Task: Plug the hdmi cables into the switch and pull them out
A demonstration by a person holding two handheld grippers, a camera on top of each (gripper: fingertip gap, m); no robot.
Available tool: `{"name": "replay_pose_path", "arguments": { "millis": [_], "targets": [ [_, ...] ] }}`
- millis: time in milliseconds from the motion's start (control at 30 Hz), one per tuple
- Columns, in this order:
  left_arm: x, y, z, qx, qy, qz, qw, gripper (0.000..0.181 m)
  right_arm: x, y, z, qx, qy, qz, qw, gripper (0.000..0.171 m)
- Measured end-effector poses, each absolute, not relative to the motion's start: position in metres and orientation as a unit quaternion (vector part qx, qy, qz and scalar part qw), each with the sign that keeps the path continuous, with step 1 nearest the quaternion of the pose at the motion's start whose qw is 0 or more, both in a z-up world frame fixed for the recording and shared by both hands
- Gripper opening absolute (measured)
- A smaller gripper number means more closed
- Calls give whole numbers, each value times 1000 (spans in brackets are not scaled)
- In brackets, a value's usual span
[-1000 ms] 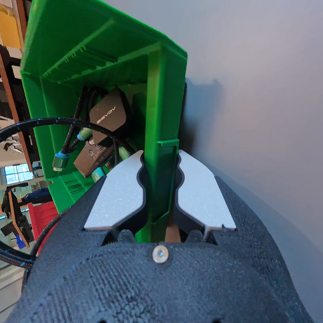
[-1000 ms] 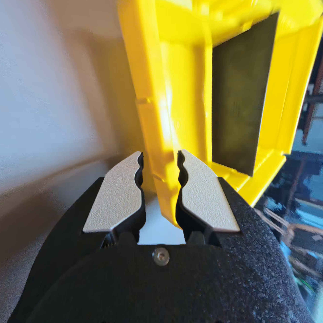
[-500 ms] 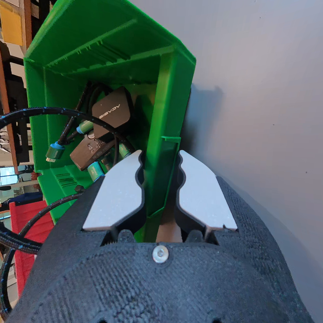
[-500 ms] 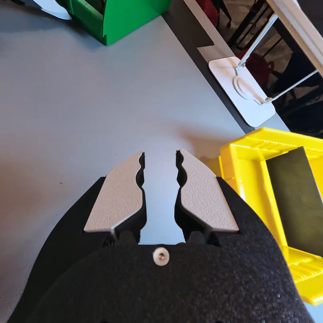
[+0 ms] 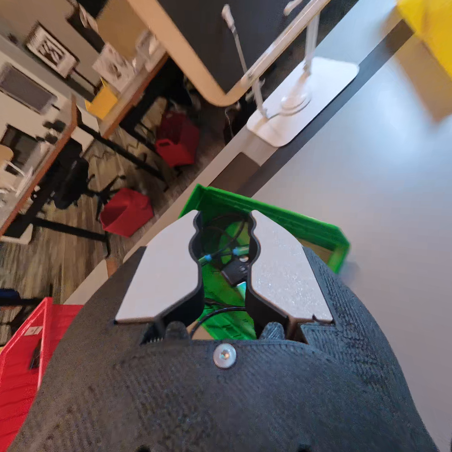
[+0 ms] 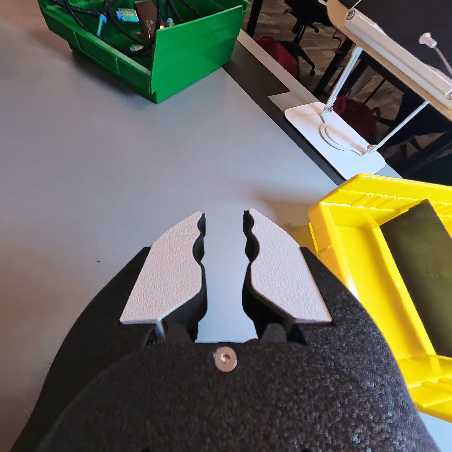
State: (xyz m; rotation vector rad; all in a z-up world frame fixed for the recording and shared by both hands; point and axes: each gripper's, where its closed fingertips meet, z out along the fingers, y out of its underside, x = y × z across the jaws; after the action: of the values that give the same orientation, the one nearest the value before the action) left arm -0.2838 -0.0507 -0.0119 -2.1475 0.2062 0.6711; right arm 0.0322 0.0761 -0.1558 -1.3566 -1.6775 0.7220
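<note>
Now both grippers are free and hold nothing. The left gripper [image 5: 223,241] hangs above the green bin [image 5: 293,223] with its jaws apart, and between them one sees the black switch [image 5: 234,272] and the hdmi cables [image 5: 208,258] with blue-green plugs lying in a tangle inside. The right gripper [image 6: 224,216] is also apart, over the bare grey tabletop [image 6: 122,171], just beside the yellow bin [image 6: 347,256], which has a dark plate inside. In the right wrist view the green bin [image 6: 190,56] stands well apart, near the far edge.

I judge the step in hand is to take the switch and one plug out. To do it well, come down straight on the switch body, not on a cable loop, and close on its flat sides. The cables cross each other, so a lifted plug may drag the others.
</note>
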Motion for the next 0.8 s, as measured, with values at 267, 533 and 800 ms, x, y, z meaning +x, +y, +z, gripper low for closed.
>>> {"name": "replay_pose_path", "arguments": {
  "millis": [267, 533, 800],
  "targets": [
    [-369, -47, -152, -983, -17, 129, 130, 43, 37, 81, -163, -537, -676, 276, 423, 27],
    [-340, -54, -212, -996, -18, 34, 83, 55, 33, 79, -168, -545, -675, 299, 399, 26],
    [-330, -42, -231, -994, -9, 55, 95, 38, 33, 69, -170, -531, -690, 288, 399, 26]
  ]
}}
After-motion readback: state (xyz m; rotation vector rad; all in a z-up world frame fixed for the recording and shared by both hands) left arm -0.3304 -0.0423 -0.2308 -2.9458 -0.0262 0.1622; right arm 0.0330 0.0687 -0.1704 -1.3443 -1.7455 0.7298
